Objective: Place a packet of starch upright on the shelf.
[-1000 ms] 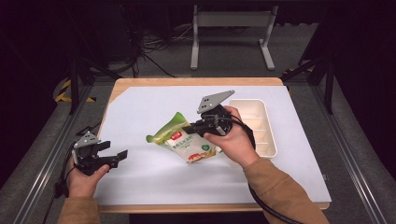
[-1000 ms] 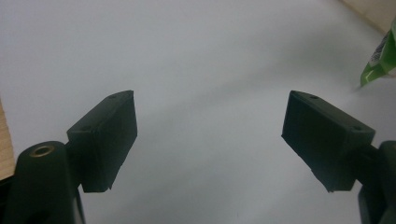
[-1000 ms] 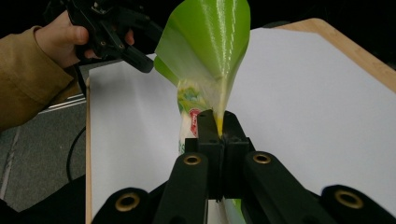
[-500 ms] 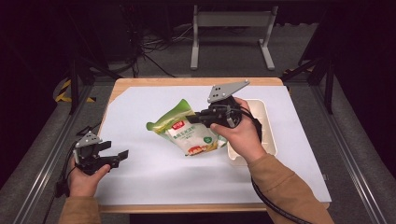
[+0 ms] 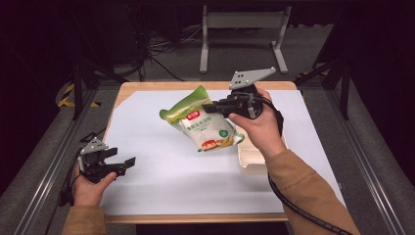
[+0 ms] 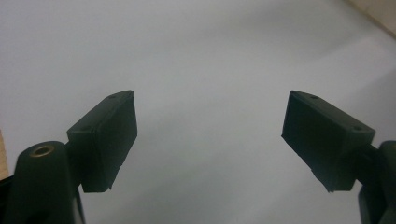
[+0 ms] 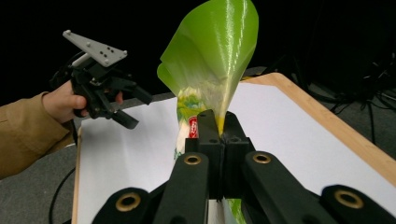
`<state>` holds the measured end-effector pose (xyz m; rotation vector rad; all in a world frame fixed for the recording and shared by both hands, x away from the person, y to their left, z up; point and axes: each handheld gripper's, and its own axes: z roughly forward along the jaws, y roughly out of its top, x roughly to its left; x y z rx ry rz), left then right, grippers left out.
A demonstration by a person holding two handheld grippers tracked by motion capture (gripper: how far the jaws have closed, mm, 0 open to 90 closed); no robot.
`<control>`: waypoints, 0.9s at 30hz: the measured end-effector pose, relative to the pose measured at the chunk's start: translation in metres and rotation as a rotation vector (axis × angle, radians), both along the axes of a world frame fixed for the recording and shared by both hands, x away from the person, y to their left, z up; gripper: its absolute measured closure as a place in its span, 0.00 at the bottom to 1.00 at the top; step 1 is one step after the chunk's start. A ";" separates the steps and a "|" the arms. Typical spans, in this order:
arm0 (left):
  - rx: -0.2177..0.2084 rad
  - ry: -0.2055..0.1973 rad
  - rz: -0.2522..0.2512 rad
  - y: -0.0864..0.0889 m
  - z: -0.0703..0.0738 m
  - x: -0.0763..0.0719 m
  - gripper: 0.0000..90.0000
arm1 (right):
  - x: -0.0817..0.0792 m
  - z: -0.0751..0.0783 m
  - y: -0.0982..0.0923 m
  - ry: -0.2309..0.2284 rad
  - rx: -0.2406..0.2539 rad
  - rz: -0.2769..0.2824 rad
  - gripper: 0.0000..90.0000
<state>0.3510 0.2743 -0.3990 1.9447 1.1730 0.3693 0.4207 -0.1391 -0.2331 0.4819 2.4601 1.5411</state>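
Observation:
A green and white snack bag hangs in the air over the middle of the white table sheet. My right gripper is shut on the bag's upper edge, jaws pressed together on the film. In the right gripper view the bag curls up green above the closed right gripper. My left gripper rests low at the table's left side, open and holding nothing. Its two pads stand wide apart over bare white sheet in the left gripper view.
A cream tray lies on the sheet under my right hand, partly hidden by the wrist. The wooden table edge borders the sheet. A metal stand is on the dark floor behind the table.
My right gripper has lifted the bag up and toward the far side, over the tray's left edge. The left gripper has stayed in place.

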 end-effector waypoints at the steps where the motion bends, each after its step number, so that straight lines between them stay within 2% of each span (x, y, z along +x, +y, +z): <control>1: -0.001 -0.004 0.002 0.000 0.000 0.000 0.21 | 0.002 0.002 -0.002 -0.002 0.001 -0.006 0.99; 9: -0.008 0.005 0.006 0.001 -0.001 0.000 0.21 | 0.015 0.012 -0.019 -0.024 0.010 -0.052 0.99; 15: 0.000 0.002 0.009 0.000 -0.002 0.001 0.21 | 0.022 0.017 -0.032 -0.048 -0.016 -0.080 0.99; 27: -0.004 0.005 0.008 -0.001 -0.003 0.001 0.21 | 0.033 0.024 -0.057 -0.073 0.009 -0.134 0.99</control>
